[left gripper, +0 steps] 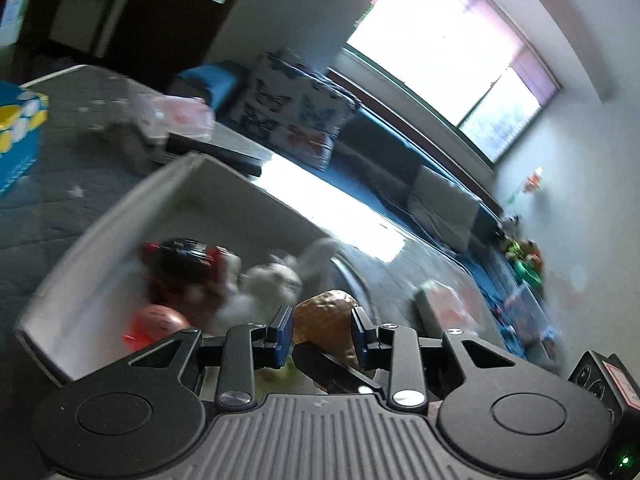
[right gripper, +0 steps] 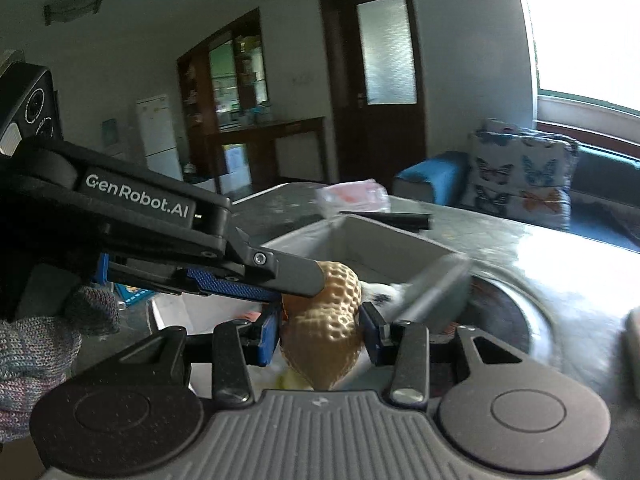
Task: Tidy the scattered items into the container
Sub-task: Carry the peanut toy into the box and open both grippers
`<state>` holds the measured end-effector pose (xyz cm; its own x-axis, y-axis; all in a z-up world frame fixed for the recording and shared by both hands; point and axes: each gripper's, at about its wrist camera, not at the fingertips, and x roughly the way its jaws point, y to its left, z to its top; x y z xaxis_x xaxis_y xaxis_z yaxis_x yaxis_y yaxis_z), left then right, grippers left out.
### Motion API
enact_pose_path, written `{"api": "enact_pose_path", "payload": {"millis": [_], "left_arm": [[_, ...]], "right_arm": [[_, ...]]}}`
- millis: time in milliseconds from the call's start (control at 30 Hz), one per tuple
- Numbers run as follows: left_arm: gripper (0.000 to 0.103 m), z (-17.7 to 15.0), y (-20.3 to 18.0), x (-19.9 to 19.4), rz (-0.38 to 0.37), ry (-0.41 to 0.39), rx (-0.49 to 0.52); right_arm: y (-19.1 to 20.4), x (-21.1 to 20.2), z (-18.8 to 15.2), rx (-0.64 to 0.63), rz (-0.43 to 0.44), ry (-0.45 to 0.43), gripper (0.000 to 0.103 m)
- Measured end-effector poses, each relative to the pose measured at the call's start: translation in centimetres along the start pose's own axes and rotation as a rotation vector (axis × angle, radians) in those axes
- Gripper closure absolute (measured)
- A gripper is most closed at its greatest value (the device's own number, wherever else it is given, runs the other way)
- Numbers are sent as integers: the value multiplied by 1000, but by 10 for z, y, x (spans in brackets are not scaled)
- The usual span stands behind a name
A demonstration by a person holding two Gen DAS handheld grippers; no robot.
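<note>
A blue and yellow cardboard box (left gripper: 16,128) is seen at the far left of the grey tabletop (left gripper: 60,200). Next to it stands the open grey rectangular container (left gripper: 100,280). Inside lie a red and black toy (left gripper: 180,264), an orange-red ball (left gripper: 160,320) and a white plush animal (left gripper: 276,280).

The tan, dimpled, peanut-shaped toy (left gripper: 326,320) is held in the air at the near edge of the container, not yet inside it. It sits between the fingers of the left gripper (left gripper: 322,336). Whether those pads press on it or only flank it cannot be told. In the right wrist view the peanut-shaped toy (right gripper: 324,320) is clasped between the pads of the right gripper (right gripper: 320,334). The left gripper (right gripper: 304,280) reaches across from the left and overlaps the toy's top.

A slip is the likeliest fault. The toy is rounded and narrow-waisted, so it could be squeezed out if both tools pull at once, or dropped outside the wall if one lets go early. The toys already inside could be landed upon, and the plush animal lies closest beneath.

To the right a pink-printed packet (left gripper: 448,300) lies on the table. A butterfly-patterned cushion (left gripper: 296,116) rests on the blue sofa behind, out of the way.
</note>
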<state>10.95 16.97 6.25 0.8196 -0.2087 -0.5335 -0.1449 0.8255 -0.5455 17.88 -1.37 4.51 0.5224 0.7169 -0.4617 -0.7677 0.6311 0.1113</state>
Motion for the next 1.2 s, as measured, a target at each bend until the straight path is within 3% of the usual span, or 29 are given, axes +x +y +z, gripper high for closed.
{"api": "enact_pose_path", "payload": {"millis": [833, 1200], "left_arm": [[71, 15, 63, 27, 42, 29, -108], [71, 12, 69, 23, 50, 30, -125]], "right_arm": [[15, 78, 3, -30, 21, 118, 60], [17, 83, 1, -40, 17, 130, 58]]}}
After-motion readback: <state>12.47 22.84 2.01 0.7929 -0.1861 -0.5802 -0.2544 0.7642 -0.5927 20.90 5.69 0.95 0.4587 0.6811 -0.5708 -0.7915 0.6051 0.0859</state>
